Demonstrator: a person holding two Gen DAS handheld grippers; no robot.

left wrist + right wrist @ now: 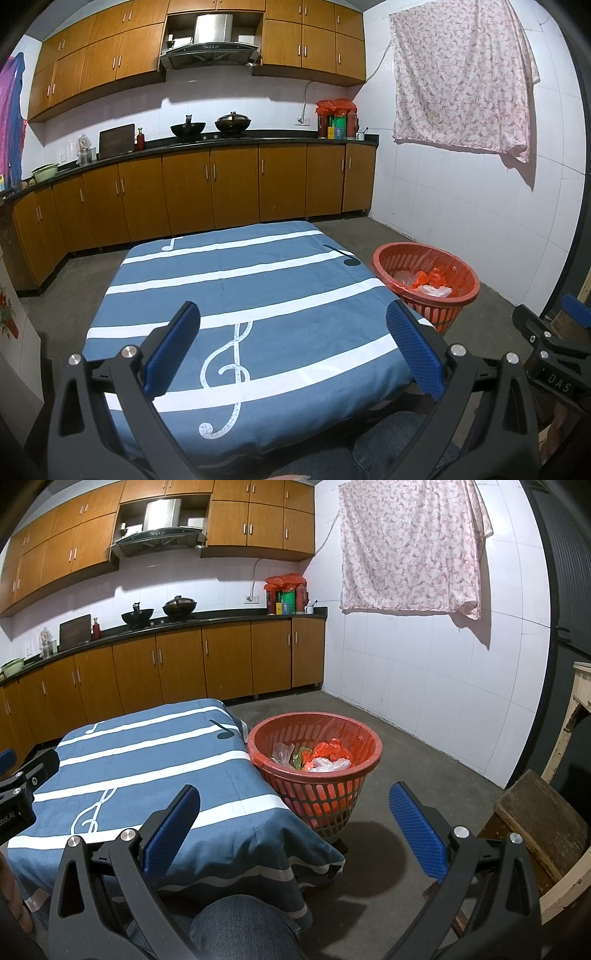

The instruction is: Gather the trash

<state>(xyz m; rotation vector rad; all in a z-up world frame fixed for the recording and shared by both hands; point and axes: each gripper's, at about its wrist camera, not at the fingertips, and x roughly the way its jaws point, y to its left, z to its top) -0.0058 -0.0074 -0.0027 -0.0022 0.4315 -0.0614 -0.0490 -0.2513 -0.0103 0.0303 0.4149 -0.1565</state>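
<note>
A red plastic basket (428,291) (314,764) stands on the floor at the table's right side. It holds crumpled trash (314,757): red and clear plastic bags and a green wrapper. My left gripper (293,314) is open and empty over the near part of the table (258,280), which is covered with a blue cloth with white stripes and music notes. My right gripper (293,794) is open and empty, held near the table's right edge (147,753), in front of the basket. No trash shows on the cloth.
Brown kitchen cabinets (207,192) and a counter with woks run along the far wall. A floral cloth (410,550) hangs on the white tiled wall at right. A wooden stool (539,823) stands at far right. My knee in jeans (240,926) is below.
</note>
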